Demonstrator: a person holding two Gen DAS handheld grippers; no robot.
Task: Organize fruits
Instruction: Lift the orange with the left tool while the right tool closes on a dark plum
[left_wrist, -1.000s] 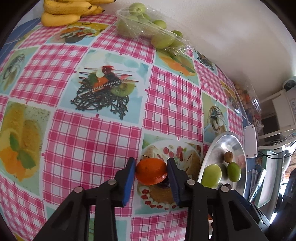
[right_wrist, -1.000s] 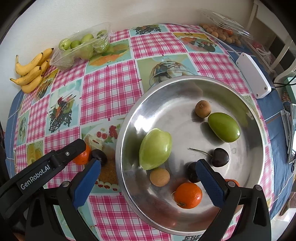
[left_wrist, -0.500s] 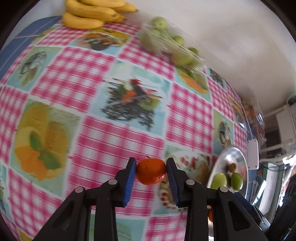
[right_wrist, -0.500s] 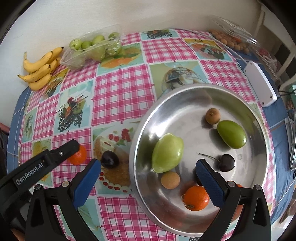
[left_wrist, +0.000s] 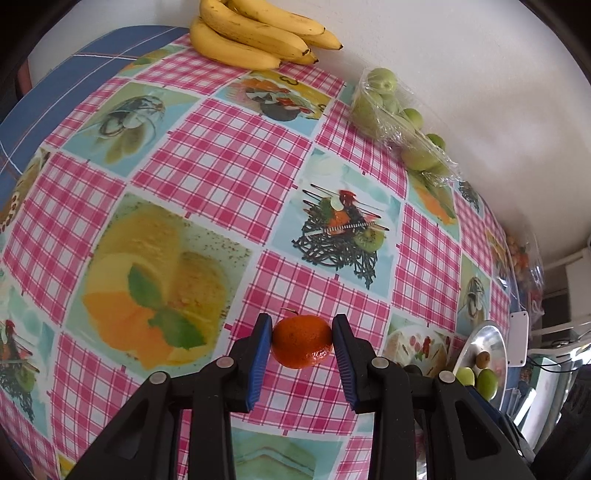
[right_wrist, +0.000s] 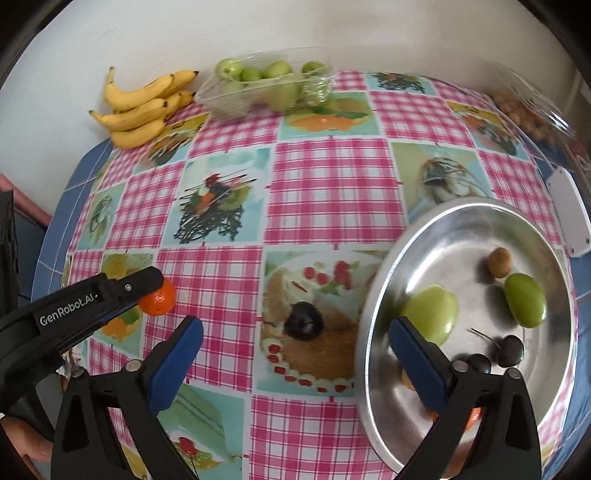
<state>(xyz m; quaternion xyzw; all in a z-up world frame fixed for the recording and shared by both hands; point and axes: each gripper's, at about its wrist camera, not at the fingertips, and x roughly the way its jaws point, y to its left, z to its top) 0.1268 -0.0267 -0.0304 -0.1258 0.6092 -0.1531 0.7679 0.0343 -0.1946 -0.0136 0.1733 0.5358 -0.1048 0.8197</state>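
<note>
My left gripper (left_wrist: 302, 345) is shut on an orange mandarin (left_wrist: 302, 346) and holds it over the checked tablecloth, left of the steel bowl (left_wrist: 480, 341). The mandarin also shows in the right wrist view (right_wrist: 159, 301) at the left gripper's tip. My right gripper (right_wrist: 295, 338) is open and empty, above a dark plum (right_wrist: 305, 319) that lies on the cloth beside the steel bowl (right_wrist: 384, 273). The bowl holds two green fruits (right_wrist: 431, 312), a small brown fruit (right_wrist: 498, 261), dark cherries (right_wrist: 509, 350) and an orange fruit partly hidden by my right finger.
A bunch of bananas (right_wrist: 142, 107) and a clear tray of green fruits (right_wrist: 266, 86) sit at the back by the wall. A clear box of small brown fruits (right_wrist: 528, 114) and a white box (right_wrist: 569, 218) lie at the right edge.
My left gripper has carried the mandarin up and to the left, away from the bowl. My right gripper has shifted left, from over the bowl to over the plum on the cloth.
</note>
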